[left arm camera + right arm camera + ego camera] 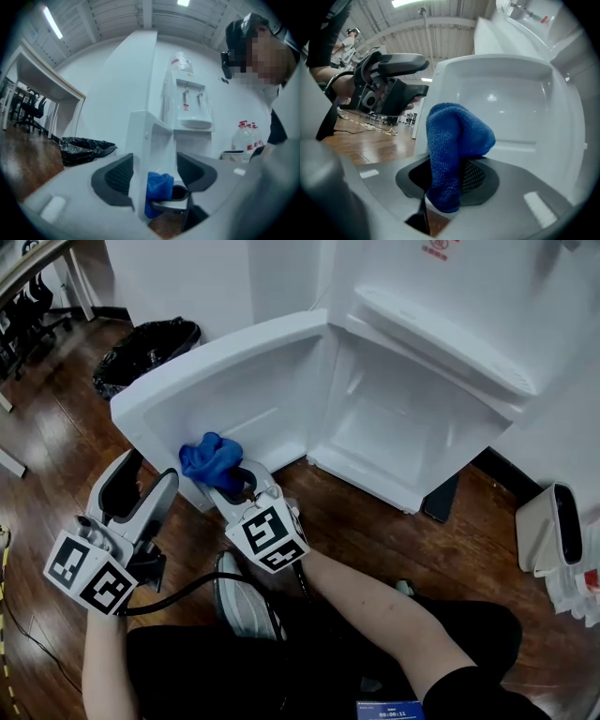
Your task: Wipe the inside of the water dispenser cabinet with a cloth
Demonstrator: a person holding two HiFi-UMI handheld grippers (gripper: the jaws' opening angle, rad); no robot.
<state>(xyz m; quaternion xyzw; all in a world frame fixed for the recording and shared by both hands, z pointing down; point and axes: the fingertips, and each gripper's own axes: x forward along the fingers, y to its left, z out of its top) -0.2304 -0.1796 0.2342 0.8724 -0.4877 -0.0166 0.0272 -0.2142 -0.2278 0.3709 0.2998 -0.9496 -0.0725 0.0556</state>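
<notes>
Cloth [212, 458]: blue, nubbly microfibre, bunched into a soft lump and pinched in the narrow-set jaws of the right gripper [232, 482], down by the near lower corner of the open door [253, 362]; impossible to tell whether touching it yet. Judged an early stage: cabinet [403, 427] already open, no visible wet streaks or wiped patches, seemingly the whole interior left to do. On the left gripper [148, 474], jaws half apart, straddling the door's outer edge, close to one pad, clear of the other, so not clamped. Smooth, glossy white moulded plastic throughout: shallow tray-like recess with rounded corners in the door, deeper boxy hollow with a ledge in the cabinet. Dark wood-plank floor [394, 540] beneath.
</notes>
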